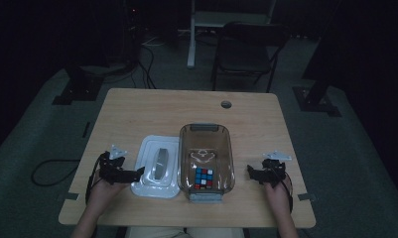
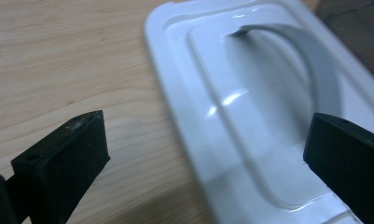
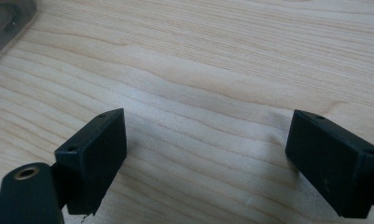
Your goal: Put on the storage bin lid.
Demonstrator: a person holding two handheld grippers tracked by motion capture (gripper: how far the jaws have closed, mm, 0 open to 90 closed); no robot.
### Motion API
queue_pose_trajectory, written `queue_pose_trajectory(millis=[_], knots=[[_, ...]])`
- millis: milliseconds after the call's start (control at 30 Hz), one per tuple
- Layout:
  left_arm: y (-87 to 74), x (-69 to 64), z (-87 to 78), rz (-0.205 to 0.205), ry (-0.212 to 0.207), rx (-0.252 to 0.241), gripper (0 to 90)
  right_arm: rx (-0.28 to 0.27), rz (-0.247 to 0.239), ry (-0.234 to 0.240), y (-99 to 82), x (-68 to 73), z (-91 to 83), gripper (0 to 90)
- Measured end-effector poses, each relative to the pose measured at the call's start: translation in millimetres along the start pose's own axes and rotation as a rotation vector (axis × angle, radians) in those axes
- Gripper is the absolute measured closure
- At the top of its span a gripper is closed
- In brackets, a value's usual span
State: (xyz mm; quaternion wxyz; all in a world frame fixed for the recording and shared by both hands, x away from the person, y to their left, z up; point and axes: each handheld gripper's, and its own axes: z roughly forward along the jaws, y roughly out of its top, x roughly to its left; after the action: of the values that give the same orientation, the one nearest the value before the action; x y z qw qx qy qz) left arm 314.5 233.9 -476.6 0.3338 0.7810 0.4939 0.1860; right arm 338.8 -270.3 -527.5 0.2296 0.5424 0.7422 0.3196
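From the high view, a brown clear bin sits mid-worktop, a colour cube at its 6 o'clock end. A white lid lies touching it at 9 o'clock. The left tongs point at the lid's edge; the right tongs rest apart at 3 o'clock.

In the left gripper view, jaws stand apart over the lid.

In the right gripper view, jaws stand apart over bare wood.
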Motion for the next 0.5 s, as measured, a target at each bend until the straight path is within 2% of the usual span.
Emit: queue_pose_trajectory(millis=[300, 500], knots=[[5.6, -22.1, 9.4, 0.001, -0.085, -0.015, 0.6, 0.000, -0.002, 0.000, 0.0, -0.1, 0.0, 12.2], [10.5, -35.9, 16.1, 0.022, -0.113, -0.024, 3.5, 0.000, -0.002, 0.000, 0.0, -0.1, 0.0, 12.2]])
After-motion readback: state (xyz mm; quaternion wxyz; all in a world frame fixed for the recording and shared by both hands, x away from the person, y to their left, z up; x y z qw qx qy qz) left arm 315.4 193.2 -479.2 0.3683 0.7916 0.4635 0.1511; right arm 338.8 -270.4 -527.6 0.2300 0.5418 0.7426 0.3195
